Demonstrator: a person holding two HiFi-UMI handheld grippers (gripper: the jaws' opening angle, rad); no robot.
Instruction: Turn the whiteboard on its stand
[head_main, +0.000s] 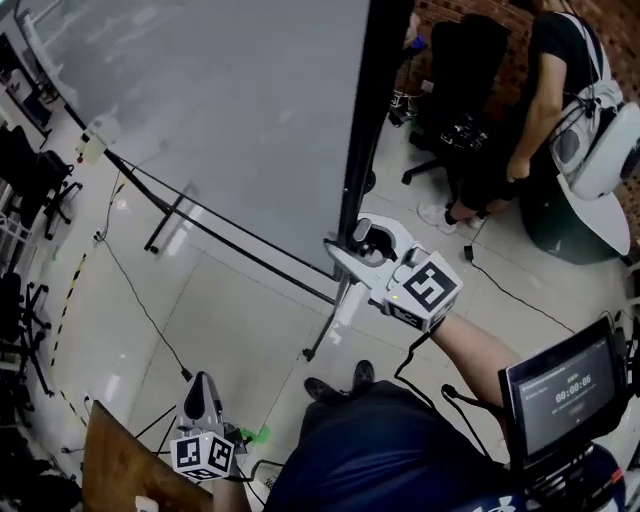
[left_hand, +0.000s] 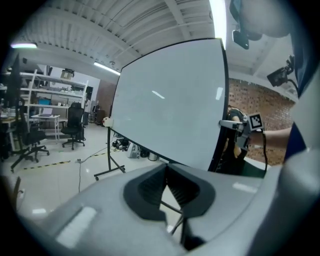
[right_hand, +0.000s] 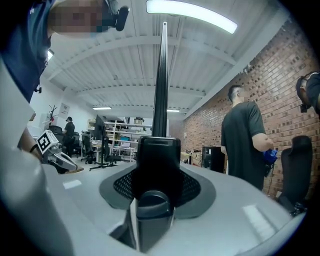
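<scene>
The big whiteboard (head_main: 220, 110) stands on a black wheeled stand (head_main: 165, 215) and fills the upper left of the head view. Its black side frame (head_main: 362, 130) runs down to my right gripper (head_main: 372, 243), which is shut on that edge. In the right gripper view the black edge (right_hand: 161, 85) rises straight up from between the jaws of my right gripper (right_hand: 157, 150). My left gripper (head_main: 200, 390) hangs low, well apart from the board, jaws together and empty. In the left gripper view, the board (left_hand: 170, 105) stands ahead of the left gripper (left_hand: 167, 172), with the right gripper (left_hand: 235, 125) at its right edge.
A person in black (head_main: 545, 90) stands behind the board beside an office chair (head_main: 455, 80) and a brick wall. A cable (head_main: 140, 310) trails across the tiled floor. A wooden table corner (head_main: 120, 465) is at bottom left. A screen (head_main: 565, 390) sits at my right side.
</scene>
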